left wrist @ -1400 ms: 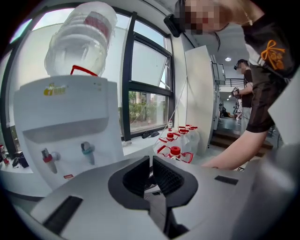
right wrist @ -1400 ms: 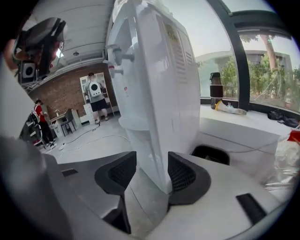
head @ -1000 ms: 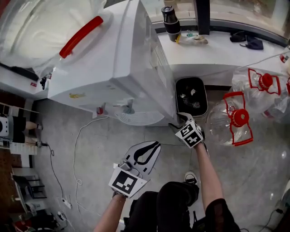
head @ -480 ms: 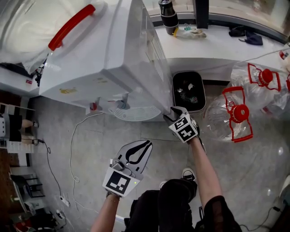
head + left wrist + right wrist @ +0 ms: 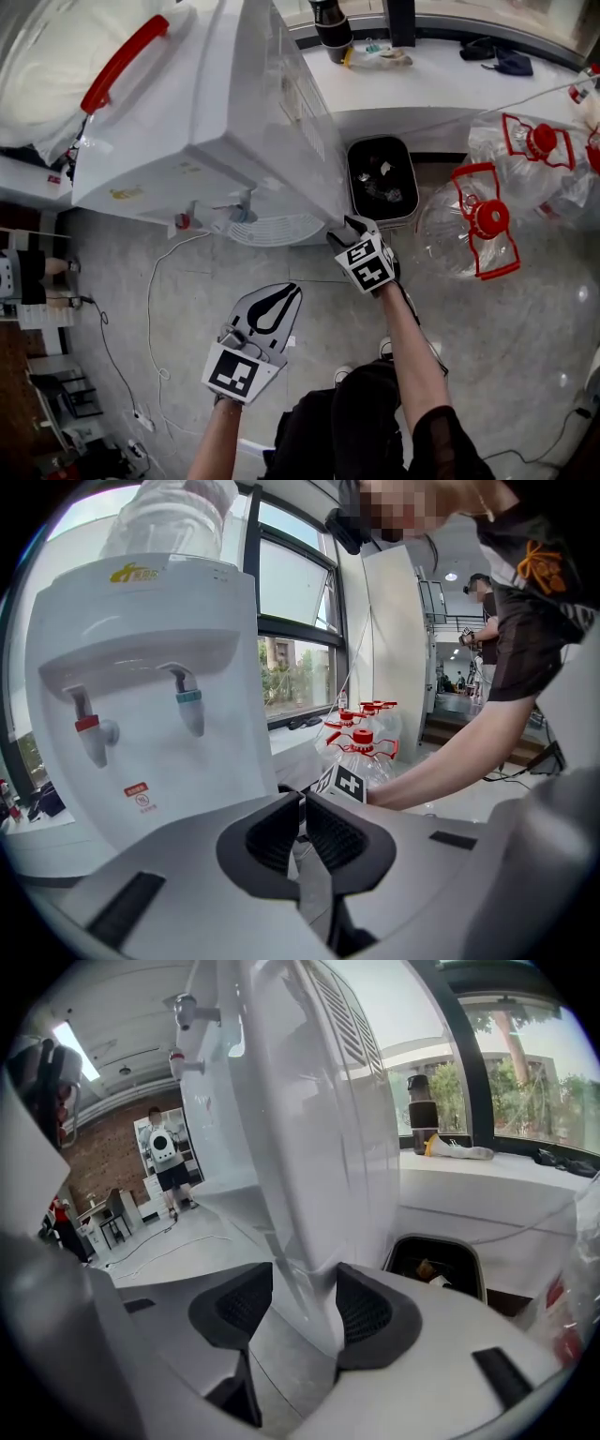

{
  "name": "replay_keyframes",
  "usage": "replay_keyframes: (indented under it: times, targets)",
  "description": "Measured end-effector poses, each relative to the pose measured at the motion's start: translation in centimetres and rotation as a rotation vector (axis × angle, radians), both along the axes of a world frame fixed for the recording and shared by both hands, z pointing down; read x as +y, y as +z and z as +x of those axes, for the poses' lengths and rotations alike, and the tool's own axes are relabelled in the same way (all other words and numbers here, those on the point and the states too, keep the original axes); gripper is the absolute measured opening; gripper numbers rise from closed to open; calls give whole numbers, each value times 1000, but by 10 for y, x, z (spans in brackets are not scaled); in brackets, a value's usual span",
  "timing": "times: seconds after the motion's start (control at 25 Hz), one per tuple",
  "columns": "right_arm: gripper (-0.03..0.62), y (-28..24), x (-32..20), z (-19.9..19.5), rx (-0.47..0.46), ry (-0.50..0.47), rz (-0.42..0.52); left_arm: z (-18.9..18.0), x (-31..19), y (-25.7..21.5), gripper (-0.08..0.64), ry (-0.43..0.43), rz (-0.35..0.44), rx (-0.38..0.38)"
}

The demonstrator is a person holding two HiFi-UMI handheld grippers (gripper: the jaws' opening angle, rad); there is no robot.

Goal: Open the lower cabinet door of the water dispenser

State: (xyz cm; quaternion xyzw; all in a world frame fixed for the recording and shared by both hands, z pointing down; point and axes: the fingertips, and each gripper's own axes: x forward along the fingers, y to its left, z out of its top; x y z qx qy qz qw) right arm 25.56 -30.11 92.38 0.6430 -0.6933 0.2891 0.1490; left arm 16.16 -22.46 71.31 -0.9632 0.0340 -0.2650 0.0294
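The white water dispenser [image 5: 234, 122] stands with a big bottle on top; its red and blue taps face me in the left gripper view. My right gripper [image 5: 339, 230] is at the lower front right corner of the dispenser. In the right gripper view the right gripper [image 5: 305, 1297] holds the lower cabinet door's edge [image 5: 302, 1241] between both pads; its jaws have just been opening a little. My left gripper [image 5: 289, 291] hangs over the floor in front of the dispenser, apart from it. The left gripper [image 5: 302, 808] is shut on nothing. The door's front face is hidden from the head view.
A black bin [image 5: 380, 178] with rubbish sits right of the dispenser, under a white counter [image 5: 441, 84]. Clear water bottles with red handles [image 5: 469, 234] lie on the floor at the right. A white cable [image 5: 155, 309] runs across the floor at the left.
My right gripper has moved up and left onto the dispenser's lower corner. The left gripper has kept its place over the floor.
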Motion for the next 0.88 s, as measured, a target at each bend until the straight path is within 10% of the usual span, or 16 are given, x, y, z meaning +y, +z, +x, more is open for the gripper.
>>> replay_keyframes:
  times: [0.88]
  targets:
    - [238, -13, 92, -115, -14, -230, -61, -63, 33, -22, 20, -42, -58, -52]
